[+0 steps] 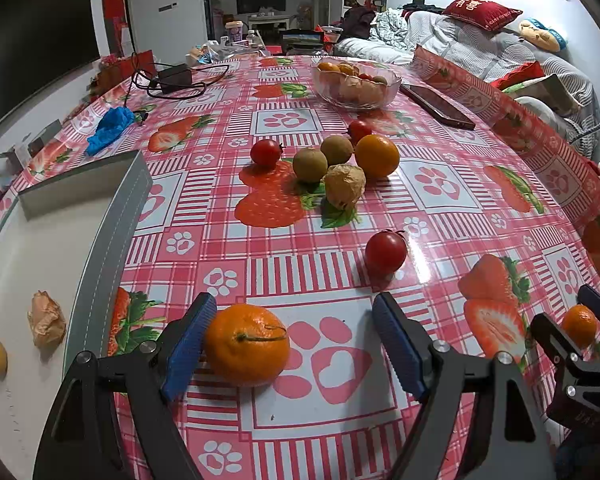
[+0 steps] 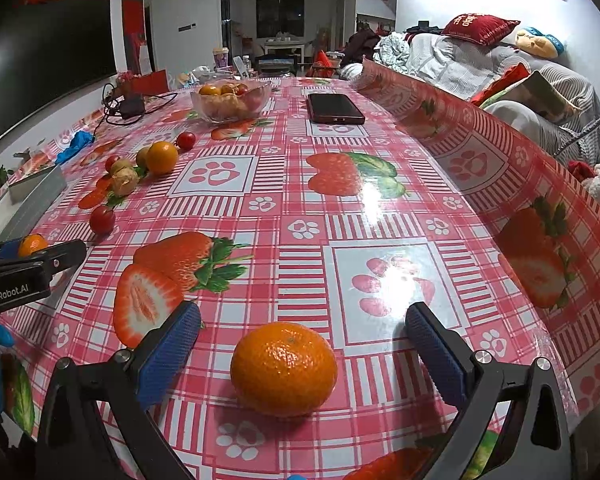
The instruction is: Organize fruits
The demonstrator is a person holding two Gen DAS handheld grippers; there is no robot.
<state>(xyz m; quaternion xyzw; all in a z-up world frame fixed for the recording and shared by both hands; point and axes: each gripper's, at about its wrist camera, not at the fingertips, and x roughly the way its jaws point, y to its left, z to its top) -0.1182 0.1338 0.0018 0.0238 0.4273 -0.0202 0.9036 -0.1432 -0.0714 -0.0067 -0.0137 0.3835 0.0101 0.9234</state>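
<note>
Both wrist cameras sit low and close over the table (image 1: 340, 264), looking forward along their own fingers toward the far end of the room. The left view rides beside the grey tray (image 1: 112, 216) and catches the right gripper (image 1: 580, 328) at its right edge; the right view catches the left gripper (image 2: 32, 252) at its left edge. Both share the glass bowl (image 1: 356, 84) (image 2: 230, 100), phone (image 1: 436, 106) (image 2: 334, 109) and sofa (image 1: 480, 48) (image 2: 500, 60).
</note>
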